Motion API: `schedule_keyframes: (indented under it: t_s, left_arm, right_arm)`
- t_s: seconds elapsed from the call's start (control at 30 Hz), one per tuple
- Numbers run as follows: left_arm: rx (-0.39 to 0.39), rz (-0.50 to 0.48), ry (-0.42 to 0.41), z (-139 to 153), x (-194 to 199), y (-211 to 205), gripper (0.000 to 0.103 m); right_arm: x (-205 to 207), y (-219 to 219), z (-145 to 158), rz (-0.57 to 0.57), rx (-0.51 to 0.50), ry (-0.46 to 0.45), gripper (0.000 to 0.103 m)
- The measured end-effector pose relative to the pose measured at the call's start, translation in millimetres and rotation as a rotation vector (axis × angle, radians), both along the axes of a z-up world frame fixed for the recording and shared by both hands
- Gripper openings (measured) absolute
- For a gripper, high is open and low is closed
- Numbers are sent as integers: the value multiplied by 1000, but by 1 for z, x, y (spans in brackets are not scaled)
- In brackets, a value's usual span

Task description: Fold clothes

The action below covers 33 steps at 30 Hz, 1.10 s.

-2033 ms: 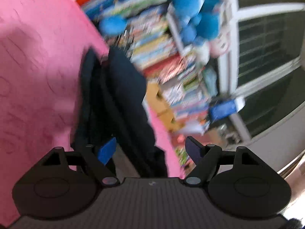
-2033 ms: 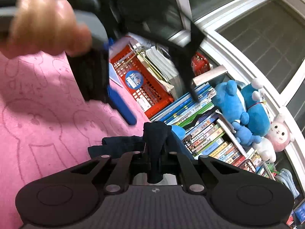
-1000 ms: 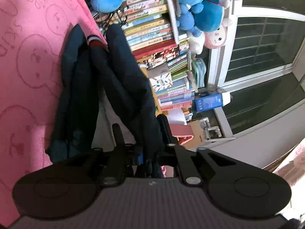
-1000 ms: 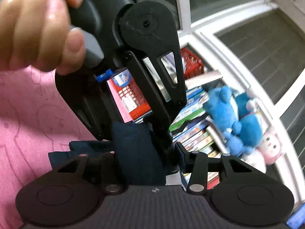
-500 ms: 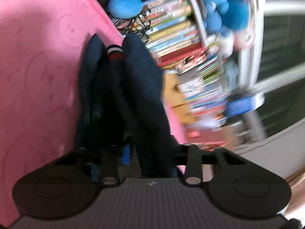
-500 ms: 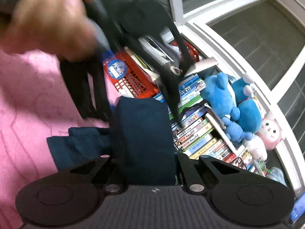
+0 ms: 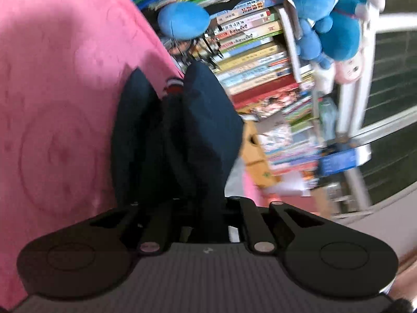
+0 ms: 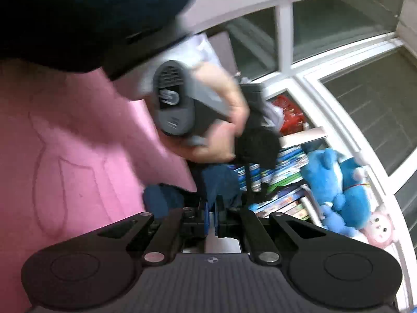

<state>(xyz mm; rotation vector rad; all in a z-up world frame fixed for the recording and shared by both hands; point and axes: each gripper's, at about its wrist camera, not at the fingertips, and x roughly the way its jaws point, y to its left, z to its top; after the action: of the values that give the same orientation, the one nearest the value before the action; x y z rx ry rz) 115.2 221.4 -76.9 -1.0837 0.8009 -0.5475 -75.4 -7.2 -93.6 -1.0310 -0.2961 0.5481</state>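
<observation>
A dark navy garment [image 7: 179, 135] with a red-and-white striped collar hangs bunched over the pink blanket [image 7: 57, 109]. My left gripper [image 7: 200, 208] is shut on the navy garment, whose folds hide the fingertips. In the right wrist view my right gripper [image 8: 212, 216] is nearly closed, its blue pads close together, and I cannot tell whether a thin edge of the garment [image 8: 221, 187] sits between them. The hand holding the other gripper's grey handle [image 8: 179, 104] is just ahead of it.
Stacked books [image 7: 255, 60] fill shelves past the blanket's edge, with blue plush toys [image 8: 336, 185] and a pink one beside white window frames [image 8: 336, 60]. A red basket [image 8: 289, 112] stands further back. A dark sleeve [image 8: 86, 18] fills the right view's top left.
My left gripper closed on the garment and keeps holding it. My right gripper's big bunch of cloth has slipped out of its fingers. The other hand swung up and away.
</observation>
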Motion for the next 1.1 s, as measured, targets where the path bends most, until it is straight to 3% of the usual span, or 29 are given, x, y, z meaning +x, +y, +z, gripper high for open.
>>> schedule_keyframes:
  t_s: [0.1,0.27,0.3,0.33,0.37,0.47,0.63,1.0,1.07,1.1]
  left_arm:
    - [-153,-24,24,-14,-4,4,14]
    - [-254,-41,2,-30,-3,4,15]
    - [-276,-44,-4,-34,-1,4,15]
    - [-295,-41,-7,-37,0,5,15]
    - [-292,-31,7,-40,1,6,15]
    - [-245,-37,13,-39,4,5,15]
    - [-197,-43,5,-37,5,3,14]
    - [-194,-29,0,-40,3,5,13]
    - [-201,-22,32,-39,8,9,13]
    - [-163,-16,10,-30,6,12,14]
  right_arm:
    - [10,-4,9,-25,14,-1,59]
    - [13,6,6,40,-50,-8,63]
    - [16,11,5,48,-63,-9,59]
    - [21,17,5,49,-72,14,26]
    - [25,22,8,45,-77,72,8]
    - [29,30,15,54,-93,259,9]
    - [30,12,35,138,-109,495,9]
    - [9,2,37,176,-121,558,9]
    - [6,1,37,182,-123,568,8]
    - [4,0,37,185,-124,573,8]
